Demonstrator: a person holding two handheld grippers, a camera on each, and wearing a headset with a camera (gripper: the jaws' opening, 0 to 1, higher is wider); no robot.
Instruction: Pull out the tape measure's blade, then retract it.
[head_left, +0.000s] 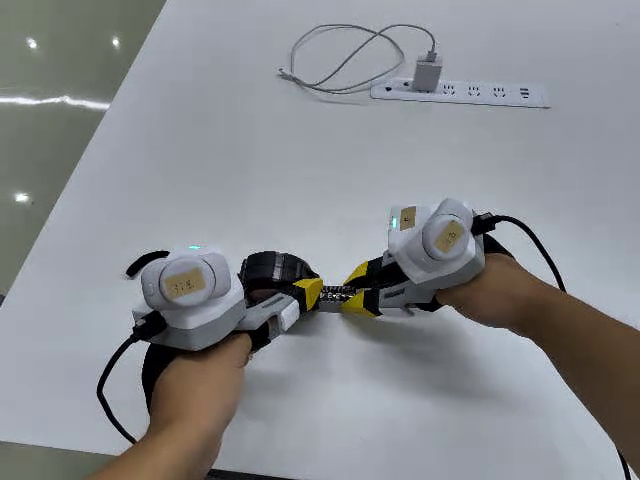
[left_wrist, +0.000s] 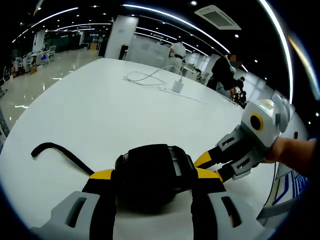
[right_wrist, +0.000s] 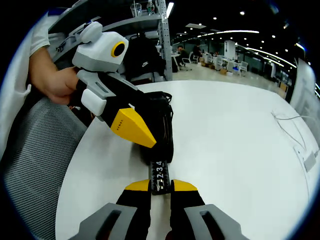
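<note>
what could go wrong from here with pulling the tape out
1. The right gripper pinches the blade right at its end, with only a short length out. If the grip is weak, the blade could slip and snap back.
2. The left gripper clamps the rounded black case by its sides. A pull that is off-line might twist the case loose.
3. The two grippers' yellow tips sit very close together, so they might bump when the blade is retracted.

The left gripper (left_wrist: 155, 176) clamps the black tape measure (left_wrist: 156, 162) between its yellow-tipped jaws. The right gripper (left_wrist: 212, 166) reaches in just right of them. A strap (left_wrist: 60, 152) lies to their left on the table (left_wrist: 100, 100).
</note>
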